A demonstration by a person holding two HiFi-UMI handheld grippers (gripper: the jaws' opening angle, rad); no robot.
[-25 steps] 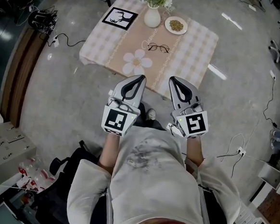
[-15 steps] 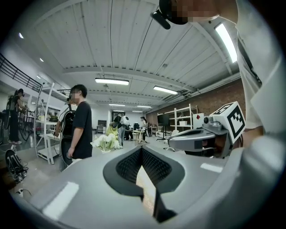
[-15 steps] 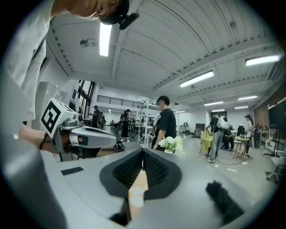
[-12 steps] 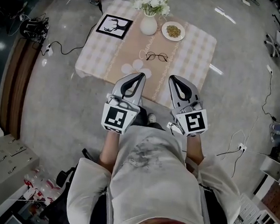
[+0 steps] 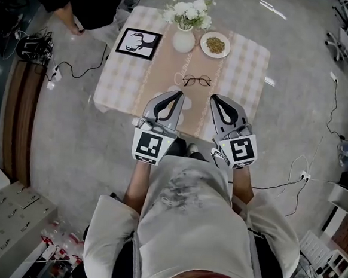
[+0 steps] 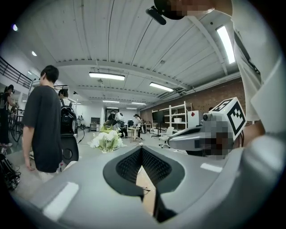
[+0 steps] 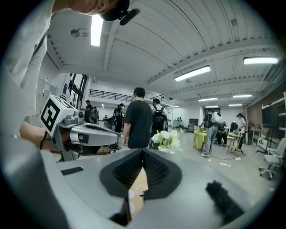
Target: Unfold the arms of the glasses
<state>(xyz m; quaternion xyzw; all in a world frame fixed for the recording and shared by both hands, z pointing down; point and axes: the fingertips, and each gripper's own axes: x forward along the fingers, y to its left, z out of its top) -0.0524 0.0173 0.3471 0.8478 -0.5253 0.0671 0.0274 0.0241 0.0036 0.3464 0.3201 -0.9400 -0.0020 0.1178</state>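
Thin-framed glasses [image 5: 196,80] lie on the beige runner of a low checked table [image 5: 245,69], arms not clearly visible. Both grippers are held side by side short of the table's near edge, pointing at it, apart from the glasses. The left gripper [image 5: 179,94] is shut with nothing in it; in the left gripper view its jaws [image 6: 142,148] meet and the glasses [image 6: 144,189] show small in the gap below. The right gripper [image 5: 214,98] is shut and empty too, its jaws meeting [image 7: 143,151].
On the table's far side stand a white vase of flowers [image 5: 184,37], a plate of snacks [image 5: 215,44] and a framed deer picture [image 5: 138,43]. A person in black [image 5: 92,0] stands at the table's far left corner. Cables [image 5: 77,68] trail on the floor.
Both grippers, still shut, have moved toward the table, which now sits nearer in the head view. A person in black has come into view at the top left.
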